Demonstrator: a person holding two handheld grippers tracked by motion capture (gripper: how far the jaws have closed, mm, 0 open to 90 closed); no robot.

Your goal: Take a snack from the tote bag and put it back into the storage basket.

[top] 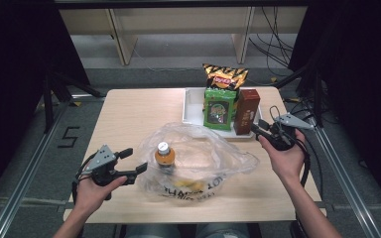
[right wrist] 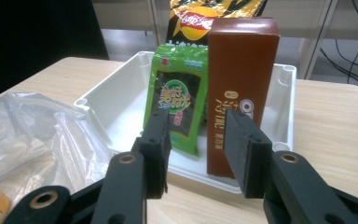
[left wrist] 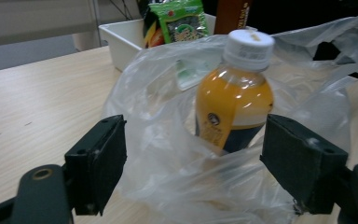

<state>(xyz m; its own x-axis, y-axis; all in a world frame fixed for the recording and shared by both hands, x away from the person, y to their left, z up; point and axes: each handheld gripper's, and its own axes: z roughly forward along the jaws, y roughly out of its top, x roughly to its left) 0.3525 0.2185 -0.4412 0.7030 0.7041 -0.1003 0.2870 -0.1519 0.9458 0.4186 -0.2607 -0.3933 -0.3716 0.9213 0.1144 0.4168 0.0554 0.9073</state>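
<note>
A clear plastic bag [top: 203, 148] lies crumpled mid-table. Inside it an orange drink bottle [top: 164, 154] with a white cap stands upright, with something yellow beside it. My left gripper [top: 134, 160] is open just left of the bag. In the left gripper view its jaws stand wide apart, with the bagged bottle [left wrist: 235, 93] beyond them. My right gripper [top: 259, 127] is open and holds nothing at the near right corner of a white tray [top: 192, 106]. In the right gripper view it [right wrist: 198, 149] faces a green snack packet [right wrist: 179, 107] and a brown box [right wrist: 242, 79] standing in the tray.
A chips bag [top: 224, 77] leans at the tray's far end. The left half of the wooden table [top: 124, 114] is bare. Shelf legs and cables [top: 273, 44] lie on the floor beyond the far edge. Dark stands flank both sides.
</note>
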